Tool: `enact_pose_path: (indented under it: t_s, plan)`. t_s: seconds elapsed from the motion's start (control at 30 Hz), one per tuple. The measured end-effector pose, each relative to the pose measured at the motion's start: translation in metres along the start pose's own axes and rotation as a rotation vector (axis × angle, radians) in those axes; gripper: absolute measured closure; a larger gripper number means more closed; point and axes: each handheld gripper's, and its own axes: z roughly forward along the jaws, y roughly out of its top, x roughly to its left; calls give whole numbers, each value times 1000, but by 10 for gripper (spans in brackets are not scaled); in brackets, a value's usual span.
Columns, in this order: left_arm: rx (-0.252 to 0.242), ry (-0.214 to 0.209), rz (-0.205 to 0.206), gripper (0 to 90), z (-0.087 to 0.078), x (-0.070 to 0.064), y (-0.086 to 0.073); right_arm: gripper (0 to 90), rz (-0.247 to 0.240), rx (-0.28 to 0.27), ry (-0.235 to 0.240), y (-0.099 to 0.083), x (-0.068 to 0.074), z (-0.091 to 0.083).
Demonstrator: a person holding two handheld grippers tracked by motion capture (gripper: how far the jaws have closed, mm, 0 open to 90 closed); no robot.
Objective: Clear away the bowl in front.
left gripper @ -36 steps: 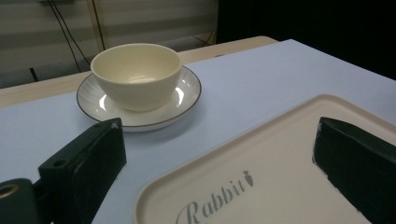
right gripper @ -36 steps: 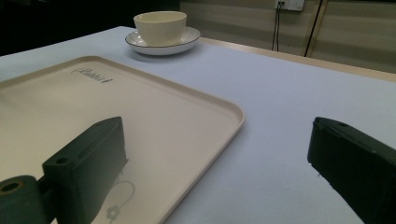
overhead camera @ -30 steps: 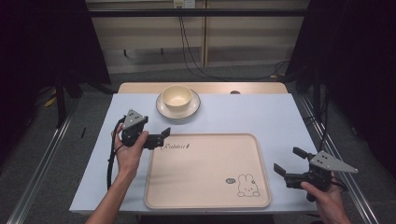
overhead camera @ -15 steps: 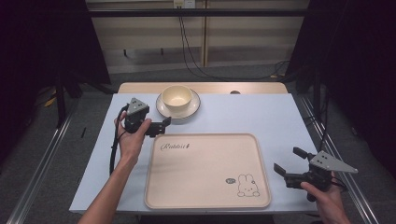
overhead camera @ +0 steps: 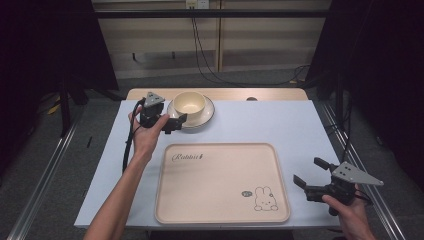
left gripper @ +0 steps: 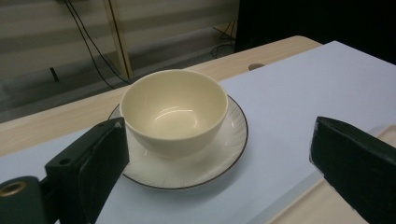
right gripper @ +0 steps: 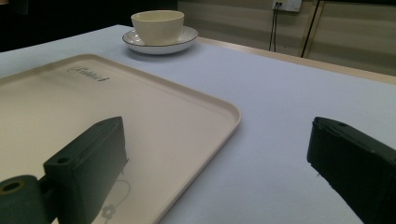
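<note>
Two grippers are held over a table [overhead camera: 310, 125] covered in pale blue. The left gripper [overhead camera: 176, 123] is held near the far left corner, its jaws spread wide and empty, just beside a cream bowl [overhead camera: 189, 103] that stands on a ribbed saucer [overhead camera: 208, 115] at the far edge. In the left gripper view the bowl [left gripper: 173, 111] is framed between the two jaws, untouched. The right gripper [overhead camera: 310, 173] is held at the near right corner, jaws likewise parted and empty, just beside the right rim of a beige tray [overhead camera: 220, 180] printed with a rabbit [overhead camera: 265, 199], which lies along the near edge.
</note>
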Motion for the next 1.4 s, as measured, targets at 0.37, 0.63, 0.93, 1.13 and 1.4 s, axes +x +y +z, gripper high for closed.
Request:
enact_pose_path:
  t_s: [0.37, 0.63, 0.93, 1.13, 1.4]
  plan:
    - [25, 31, -15, 54, 24, 17, 4, 47, -4, -2, 1, 0, 0, 0]
    - [52, 66, -21, 51, 41, 27, 6, 46, -6, -4, 4, 0, 0, 0]
    - [111, 93, -1, 78, 68, 29, 7, 46, -7, -6, 14, 0, -1, 0]
    - [141, 142, -25, 128, 81, 38, 8, 47, -4, -5, 12, 0, 0, 0]
    - [189, 216, -49, 173, 96, 53, 5, 48, -8, -7, 16, 0, 0, 0]
